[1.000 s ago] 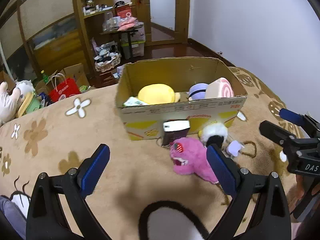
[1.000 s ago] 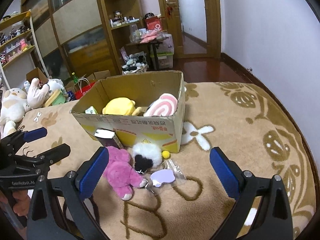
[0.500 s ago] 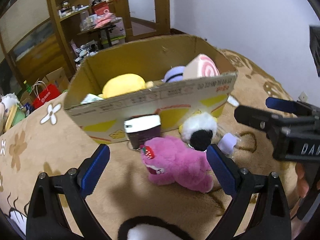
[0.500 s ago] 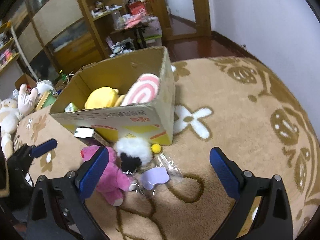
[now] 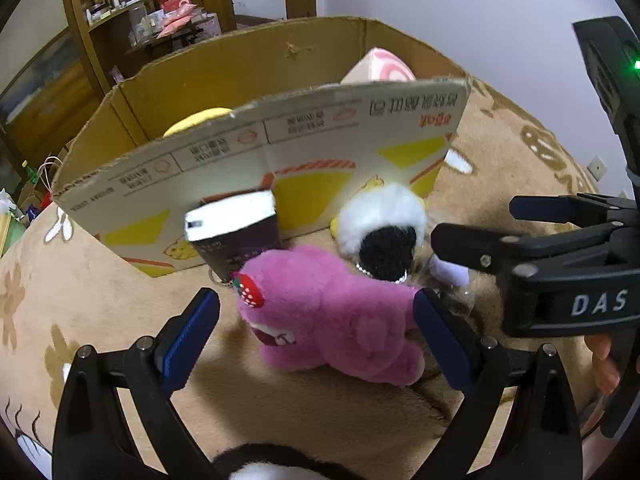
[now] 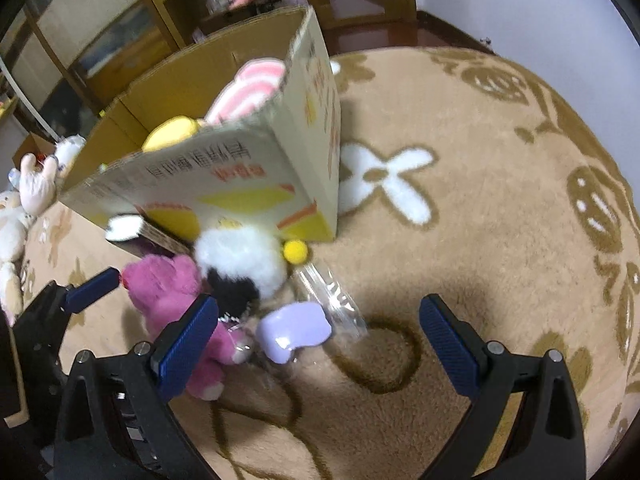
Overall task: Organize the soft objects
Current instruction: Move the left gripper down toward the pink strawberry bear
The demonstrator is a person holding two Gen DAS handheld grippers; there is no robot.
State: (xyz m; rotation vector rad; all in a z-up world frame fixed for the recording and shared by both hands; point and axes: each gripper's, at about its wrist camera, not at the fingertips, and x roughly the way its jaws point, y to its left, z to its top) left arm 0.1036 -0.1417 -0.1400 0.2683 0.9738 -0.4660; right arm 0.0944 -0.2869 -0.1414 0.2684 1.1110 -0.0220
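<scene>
Carpeted floor (image 6: 480,200): cardboard box (image 5: 280,148) holds plush toys (image 5: 378,70).

Supporting surface: a tan carpet (image 6: 500,208) with brown and white flower patterns. A cardboard box (image 5: 280,152) stands directly on it, open at the top. Against the box's front wall leans a small dark carton with a white top (image 5: 236,236). A pink plush toy (image 5: 332,316) lies on the carpet just in front of the carton. A white and black fluffy plush (image 6: 240,264) lies touching the pink one, close to the box corner, with a yellow pompom (image 6: 295,251) beside it. A lilac item (image 6: 294,330) and a clear plastic wrapper (image 6: 332,296) lie next to the plushes
</scene>
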